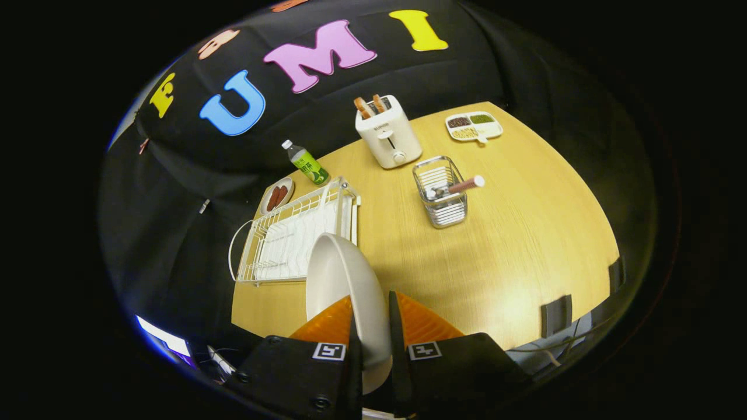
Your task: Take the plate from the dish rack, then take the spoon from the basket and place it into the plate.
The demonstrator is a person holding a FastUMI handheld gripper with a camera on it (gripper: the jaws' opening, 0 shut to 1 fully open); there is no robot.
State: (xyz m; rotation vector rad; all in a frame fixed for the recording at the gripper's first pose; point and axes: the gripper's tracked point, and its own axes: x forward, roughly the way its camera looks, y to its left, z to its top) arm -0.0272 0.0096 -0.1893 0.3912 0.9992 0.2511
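My gripper (372, 318) is shut on a white plate (338, 274), which stands on edge between the two fingers and rises ahead of them, lifted above the table. Beyond the plate and a bit to the left lies the white wire dish rack (292, 236) on the wooden table (513, 245). Farther ahead and to the right stands a metal wire basket (440, 198) with a spoon (461, 186) leaning in it, its brown handle poking out over the basket's right rim.
A white toaster (388, 139) with toast stands beyond the basket. A green bottle (306, 163) and a small dish of sausages (277, 195) sit behind the rack. A divided tray of food (474, 126) lies at the far right.
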